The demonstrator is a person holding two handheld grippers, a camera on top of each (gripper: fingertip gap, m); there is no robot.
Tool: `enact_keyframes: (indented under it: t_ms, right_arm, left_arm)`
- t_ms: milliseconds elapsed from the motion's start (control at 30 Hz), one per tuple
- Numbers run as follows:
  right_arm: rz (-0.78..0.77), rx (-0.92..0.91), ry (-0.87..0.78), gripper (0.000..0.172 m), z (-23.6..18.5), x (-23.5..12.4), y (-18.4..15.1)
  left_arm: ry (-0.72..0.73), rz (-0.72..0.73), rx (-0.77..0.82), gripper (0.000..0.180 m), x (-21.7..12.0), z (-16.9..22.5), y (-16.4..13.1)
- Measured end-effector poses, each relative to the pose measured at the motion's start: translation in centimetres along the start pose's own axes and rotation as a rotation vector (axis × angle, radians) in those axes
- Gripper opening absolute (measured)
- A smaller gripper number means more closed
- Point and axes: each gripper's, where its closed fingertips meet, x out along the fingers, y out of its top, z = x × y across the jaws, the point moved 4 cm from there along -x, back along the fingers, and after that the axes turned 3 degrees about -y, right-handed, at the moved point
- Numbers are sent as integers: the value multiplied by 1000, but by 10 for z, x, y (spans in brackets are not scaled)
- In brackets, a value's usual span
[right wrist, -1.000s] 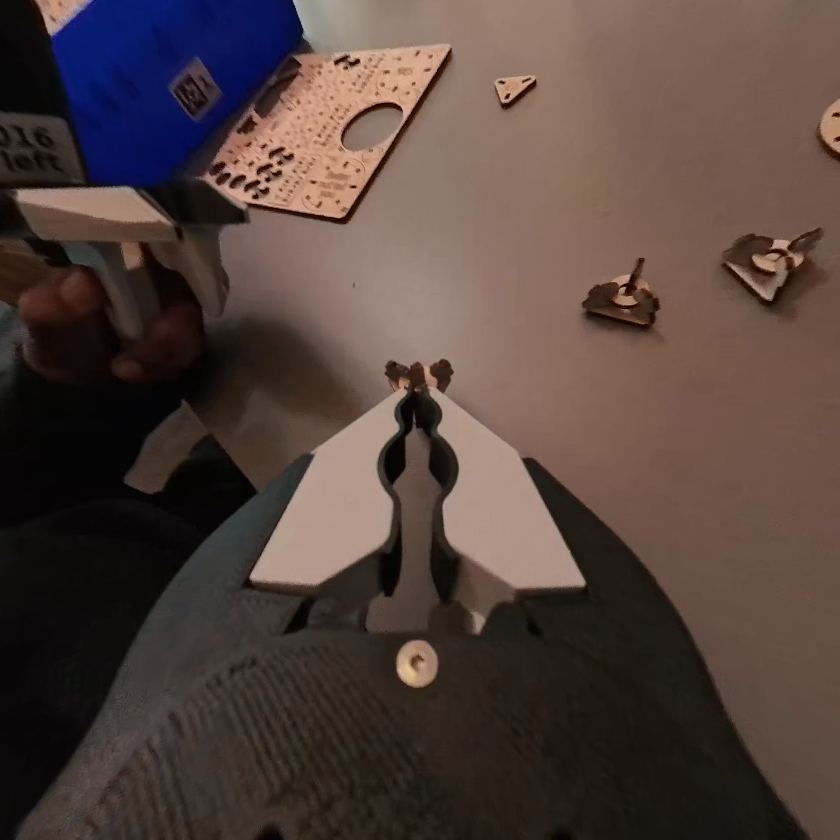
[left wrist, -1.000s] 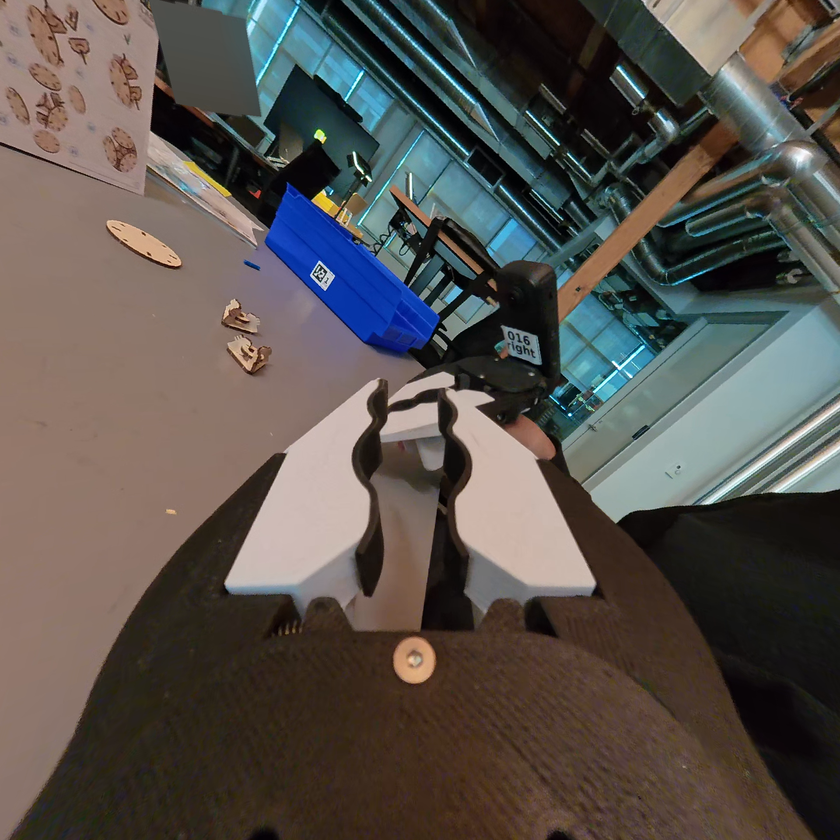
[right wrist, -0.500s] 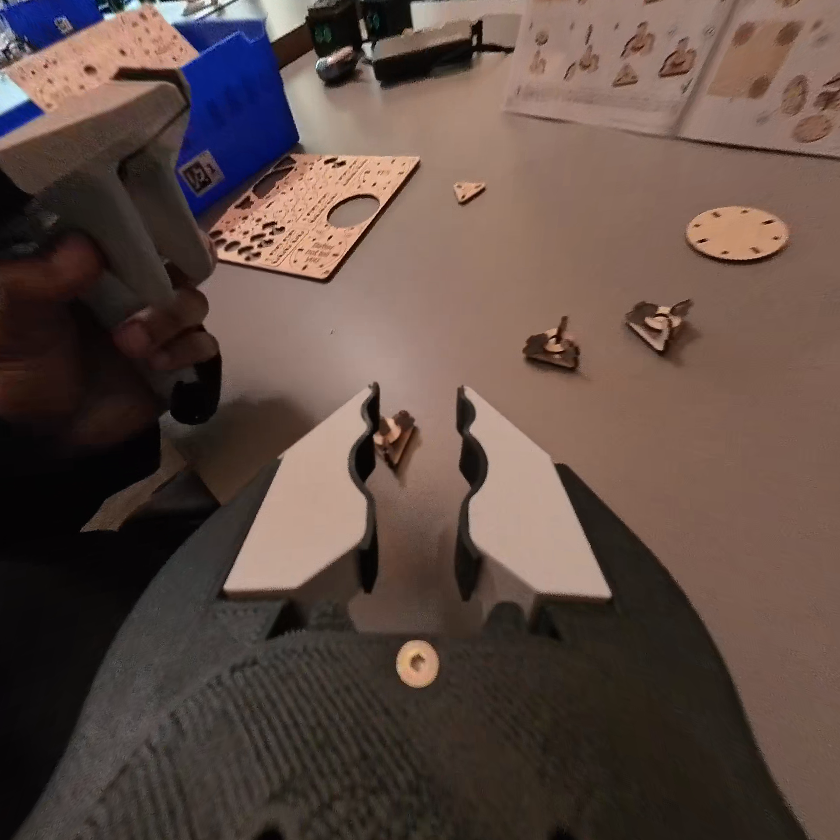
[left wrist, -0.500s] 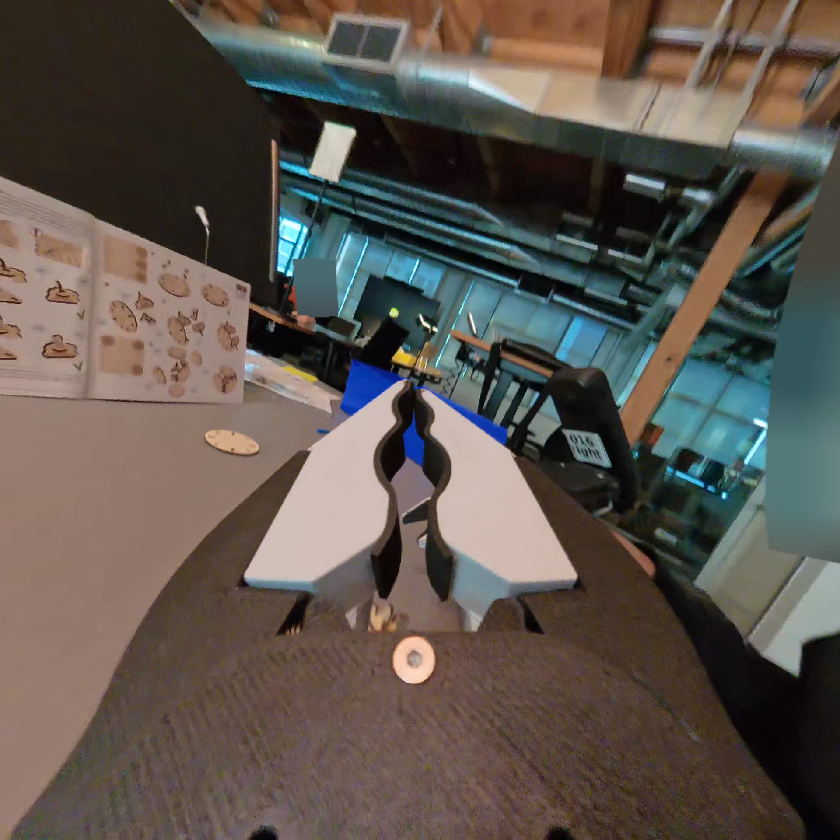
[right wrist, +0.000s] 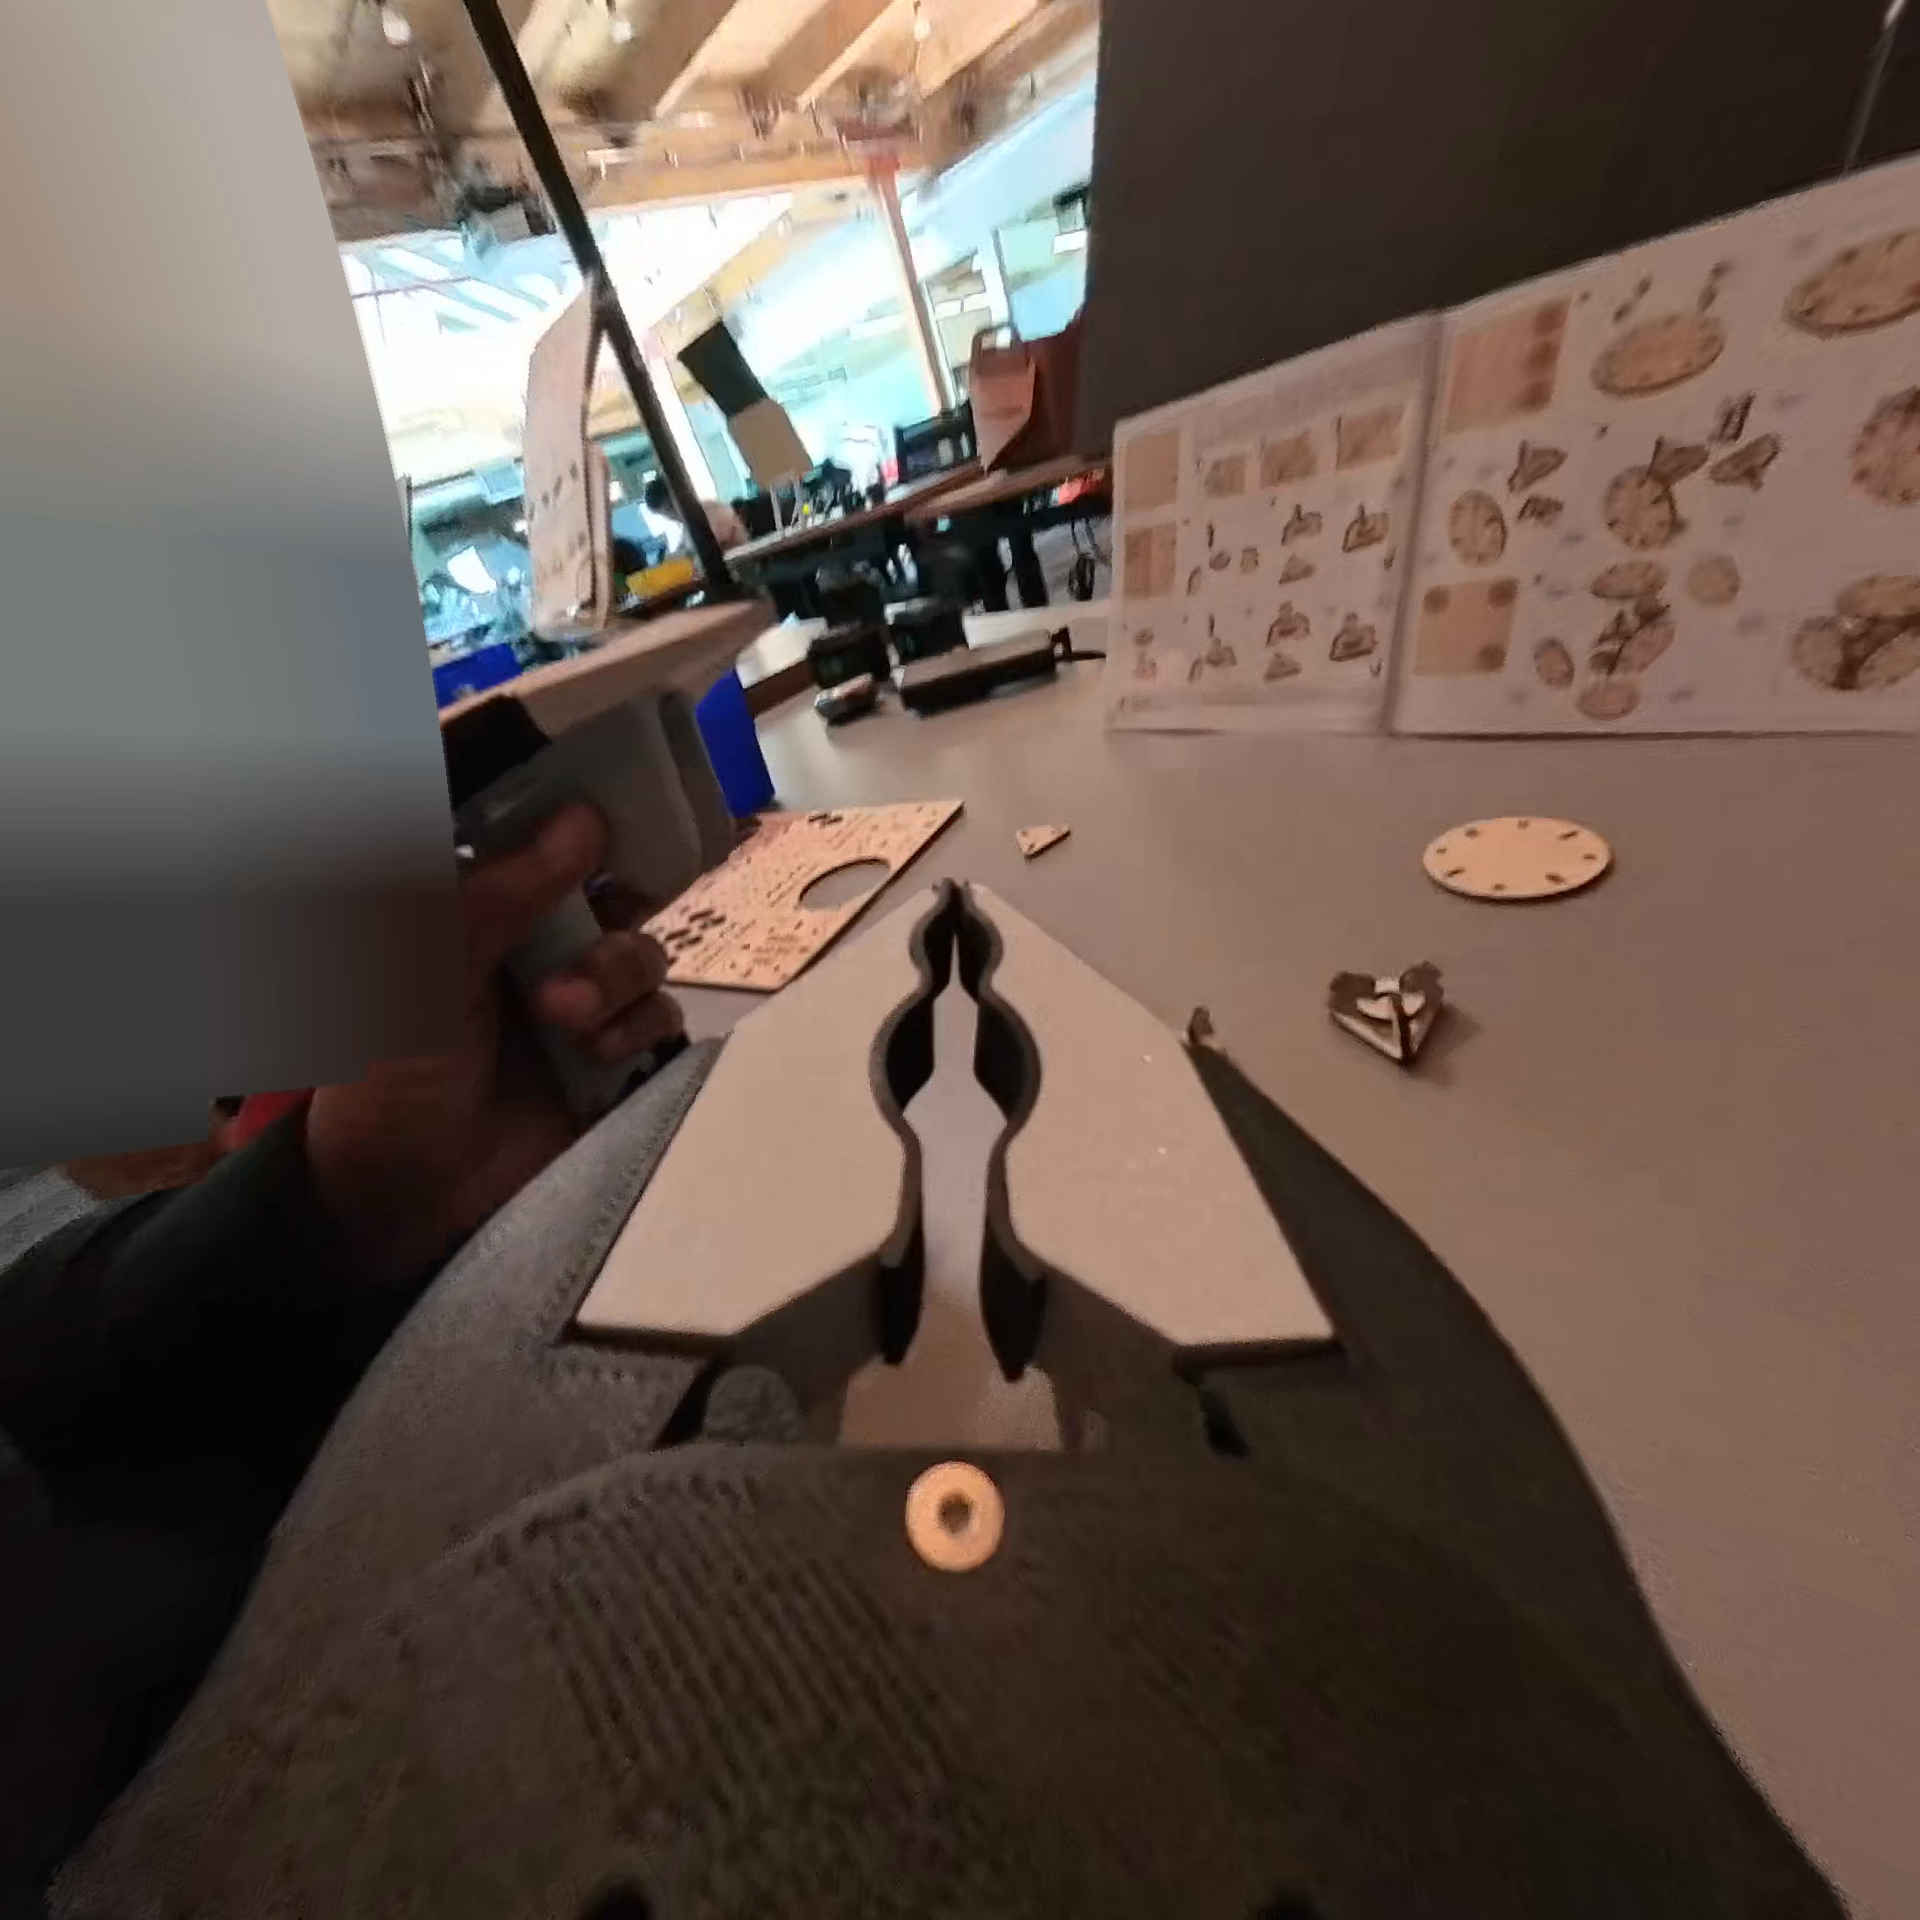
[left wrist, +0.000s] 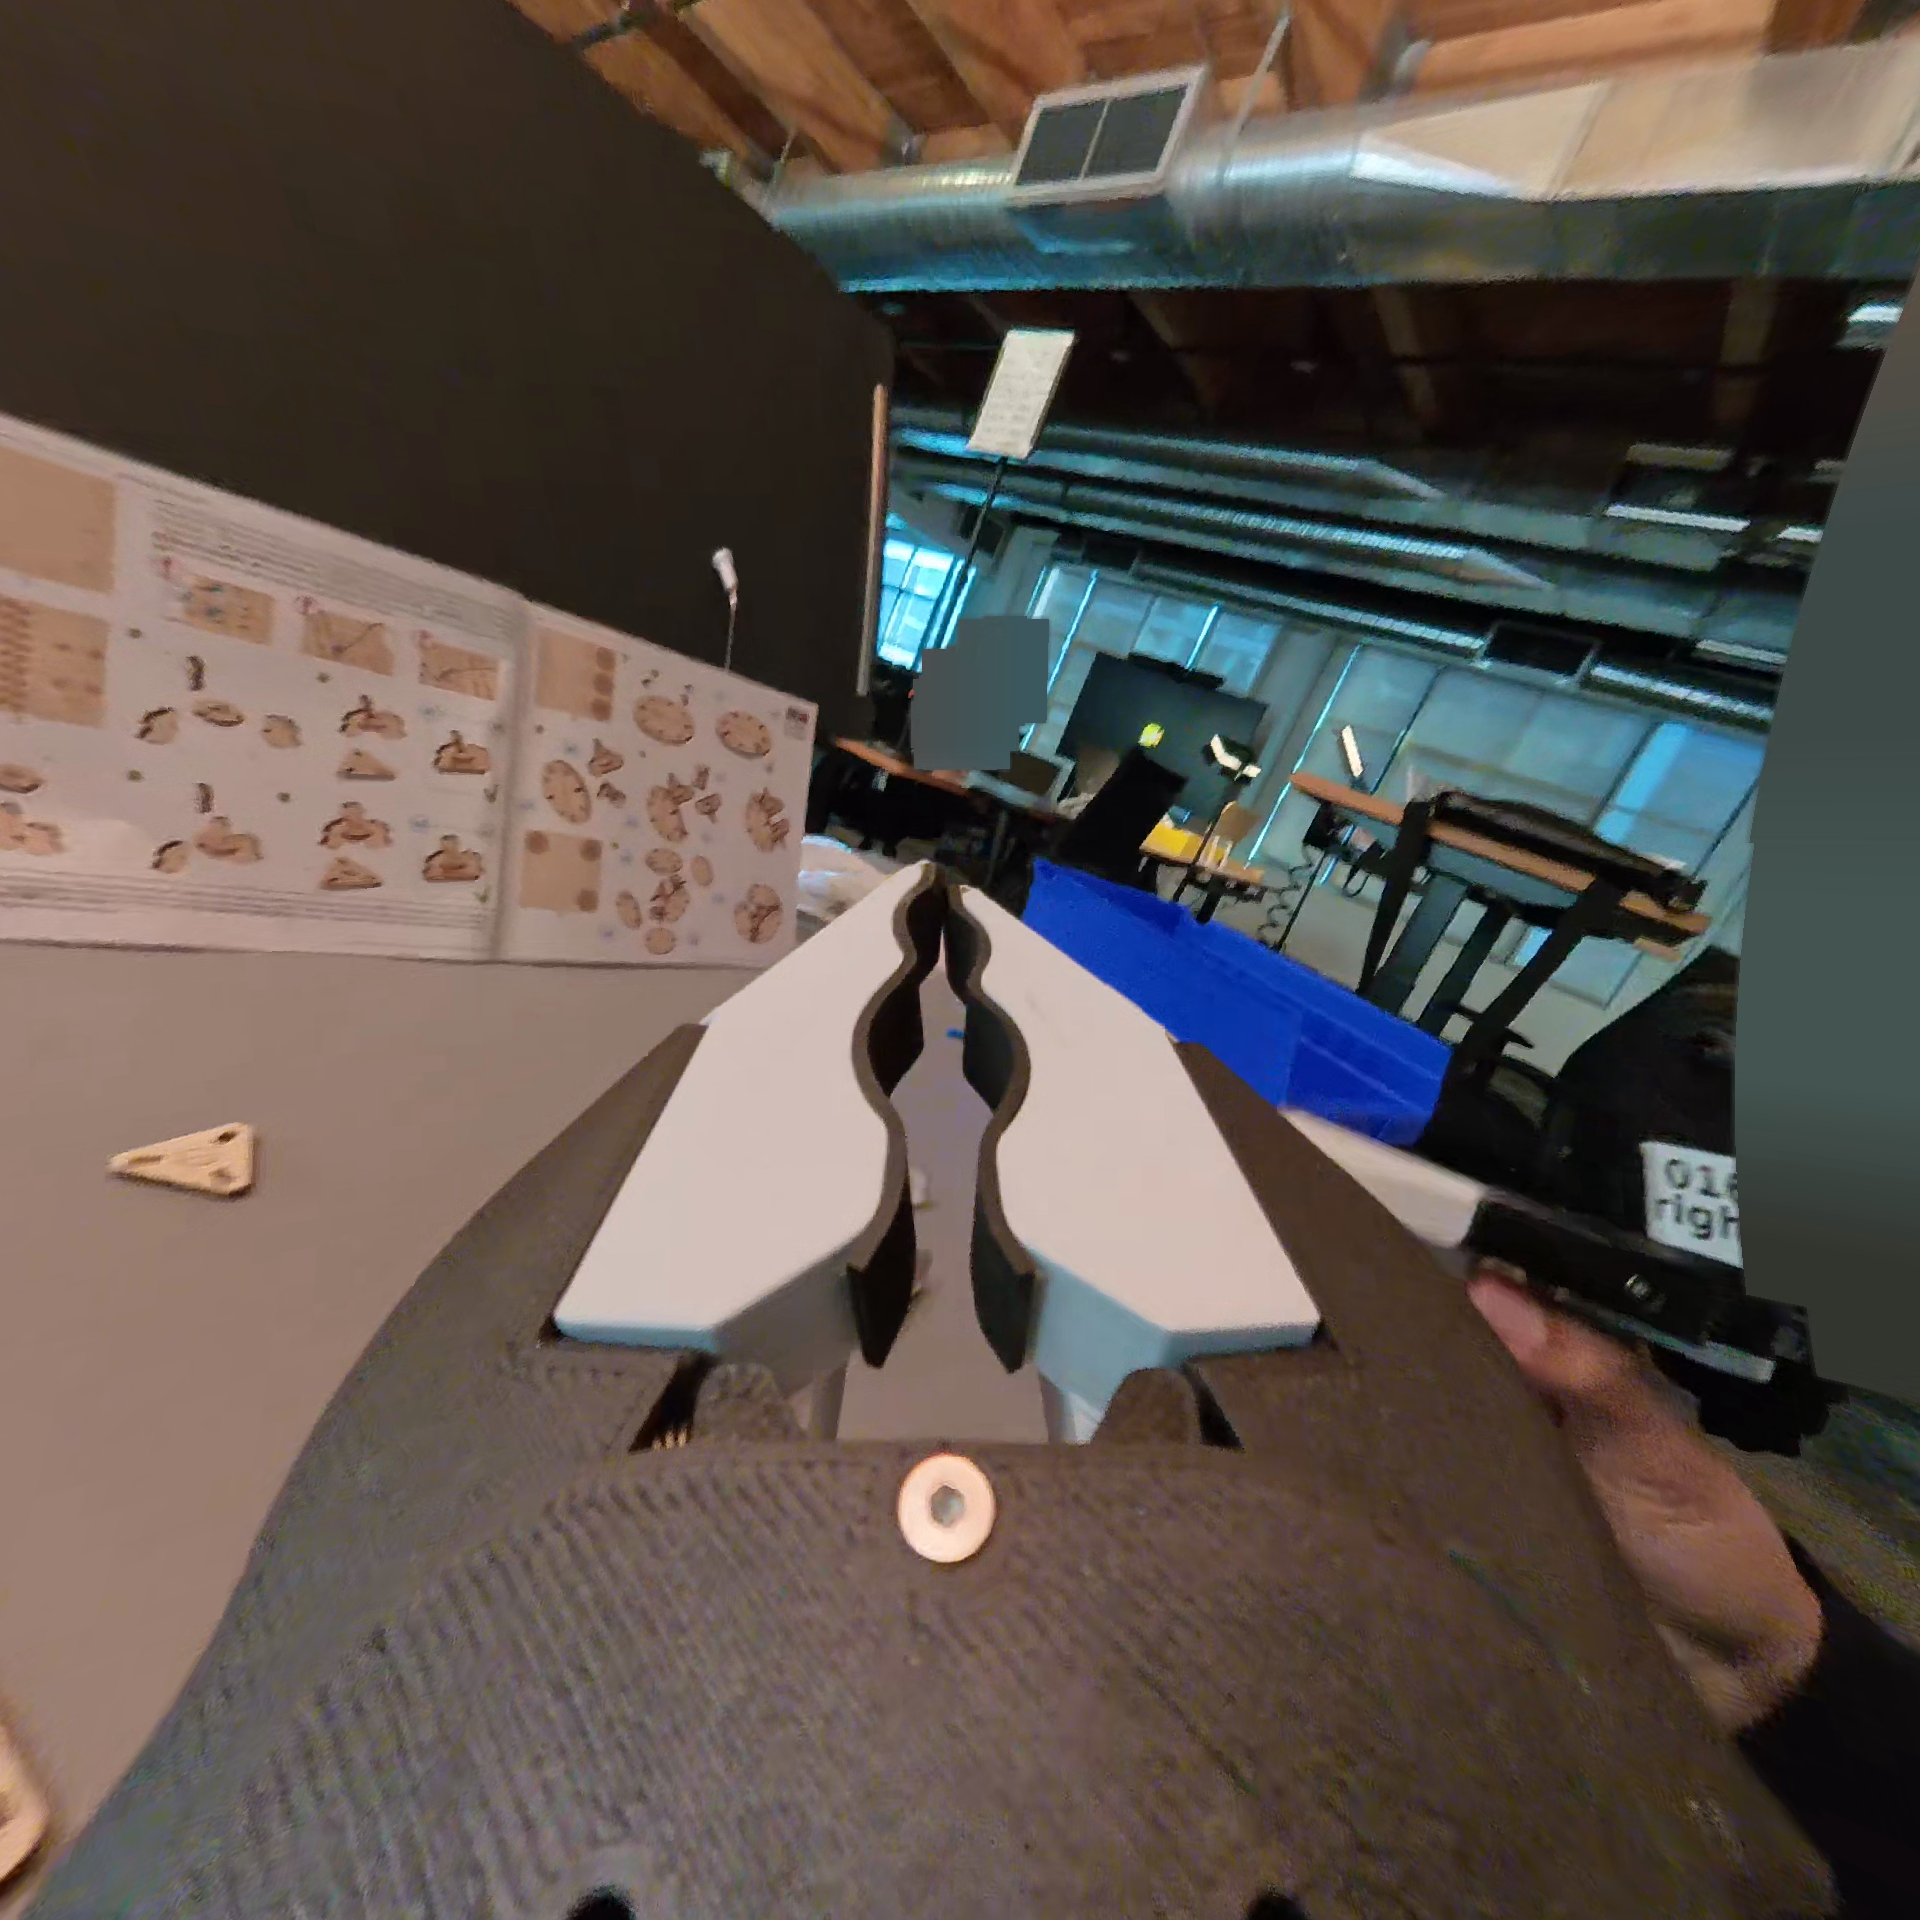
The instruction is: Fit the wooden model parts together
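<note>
My left gripper (left wrist: 943, 883) is shut, its tips meet and nothing shows between them. It is raised over the grey table (left wrist: 312, 1091). A small wooden triangle (left wrist: 192, 1158) lies to its left. My right gripper (right wrist: 956, 891) is also shut with nothing showing between its tips. To its right on the table lie a small wooden assembly (right wrist: 1387, 1013) and another piece (right wrist: 1200, 1027) half hidden behind the finger. A round wooden disc (right wrist: 1517, 857) lies farther off. The left gripper (right wrist: 623, 748), held in a hand (right wrist: 540, 935), shows at the left of the right wrist view.
A punched wooden sheet (right wrist: 790, 914) and a small triangle (right wrist: 1041, 837) lie ahead. An open instruction booklet (right wrist: 1507, 540) stands at the back, also in the left wrist view (left wrist: 364, 790). A blue bin (left wrist: 1226, 997) sits to the right. Black devices (right wrist: 966, 670) lie far back. The grippers' ends are close to 10 cm from one another. The small wooden triangle (left wrist: 192, 1158) is about 20 cm from my left fingertips.
My right gripper opened, left a small wooden assembly on the table, then shut on air and tilted up. My left gripper shut and swung level, away from the right gripper.
</note>
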Motion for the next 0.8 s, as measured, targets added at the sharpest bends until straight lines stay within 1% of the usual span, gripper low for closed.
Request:
enact_keyframes:
  t_ms: [67, 167, 233, 300, 333, 400, 467, 533, 633, 700, 800]
  right_arm:
    - [128, -37, -27, 0, 0, -2, 20]
    - [273, 0, -47, 0, -6, 6, 47]
    - [348, 33, -104, 0, -10, 19, 58]
    - [407, 19, -168, 0, -16, 35, 62]
    - [408, 6, -180, 0, -21, 44, 60]
    - [362, -11, -178, 0, -32, 66, 49]
    - [283, -62, -165, 0, -45, 84, 35]
    - [233, -135, -152, 0, -58, 97, 24]
    - [238, -242, -345, 0, -49, 103, 21]
    - [212, -312, -374, 0, -51, 108, 16]
    - [200, -357, -360, 0, -63, 112, 13]
  left_arm:
    - [59, -86, 12, 0, -6, -11, -2]
    - [118, -169, 32, 0, -16, -24, -3]
    - [140, -222, 46, 0, -22, -30, -7]
    - [142, -225, 57, 0, -30, -32, -9]
    - [132, -214, 53, 0, -35, -32, -11]
    - [109, -199, 37, 0, -46, -31, -17]
    - [56, -140, -27, 0, -51, -28, -9]
    - [74, -126, -39, 0, -56, -35, -6]
    - [58, -106, -116, 0, -63, -43, -3]
    - [56, -98, -156, 0, -65, -48, -2]
    - [56, -94, -167, 0, -67, -51, 0]
